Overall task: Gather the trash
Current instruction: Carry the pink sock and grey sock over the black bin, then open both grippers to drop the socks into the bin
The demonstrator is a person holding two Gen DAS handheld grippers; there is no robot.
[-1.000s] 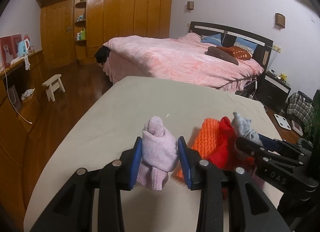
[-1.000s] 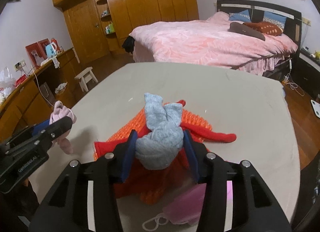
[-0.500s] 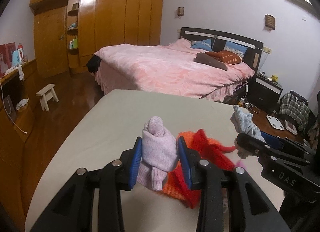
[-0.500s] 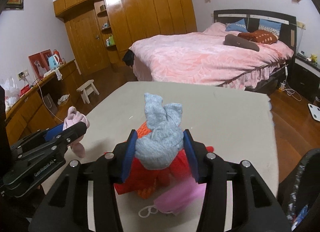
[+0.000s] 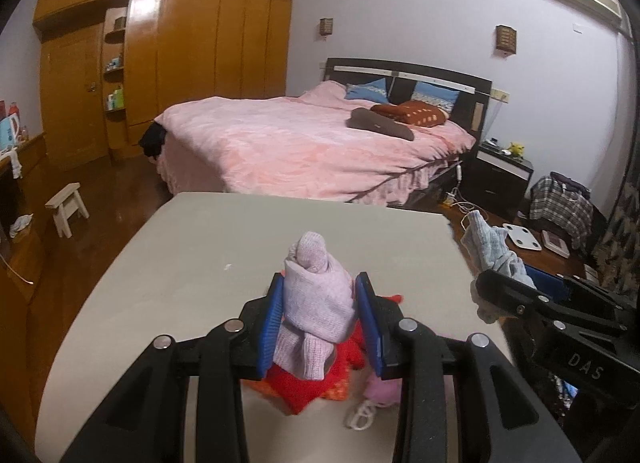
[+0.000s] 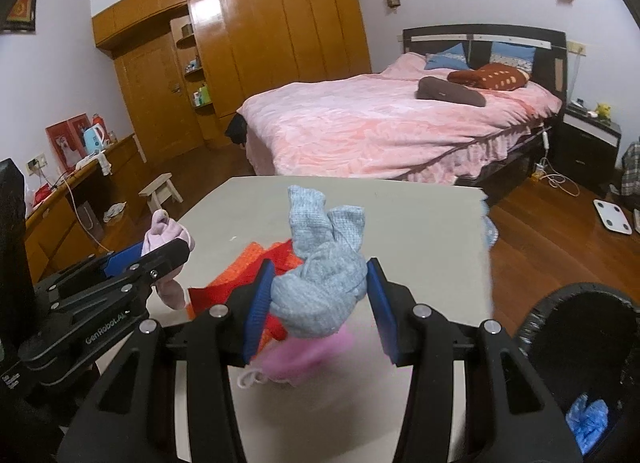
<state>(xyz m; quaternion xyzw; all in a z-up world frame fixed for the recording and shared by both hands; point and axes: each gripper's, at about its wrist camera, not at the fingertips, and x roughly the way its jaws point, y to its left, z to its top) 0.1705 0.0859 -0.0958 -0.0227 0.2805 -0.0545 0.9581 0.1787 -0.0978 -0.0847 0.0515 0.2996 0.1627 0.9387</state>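
My left gripper (image 5: 318, 321) is shut on a rolled pale pink sock (image 5: 316, 303), held above the beige table (image 5: 180, 263). My right gripper (image 6: 318, 301) is shut on a rolled grey-blue sock (image 6: 324, 283), also held above the table. Each gripper shows in the other's view: the right one with the grey sock (image 5: 490, 251), the left one with the pink sock (image 6: 166, 235). Under them lie a red and orange knitted cloth (image 6: 256, 263) and a pink face mask (image 6: 304, 355). A black bin (image 6: 580, 363) with blue trash (image 6: 588, 423) inside stands at the lower right.
A bed with a pink cover (image 5: 300, 143) stands beyond the table. A wooden wardrobe (image 5: 180, 63) fills the back wall. A small stool (image 5: 68, 207) and a low cabinet are on the left. A white scale (image 6: 612, 219) and cables lie on the wooden floor at right.
Both grippers have lifted and drawn back toward the table's near right side, each still holding its sock. The cloth pile now lies beneath them and the black bin has come into the right wrist view.
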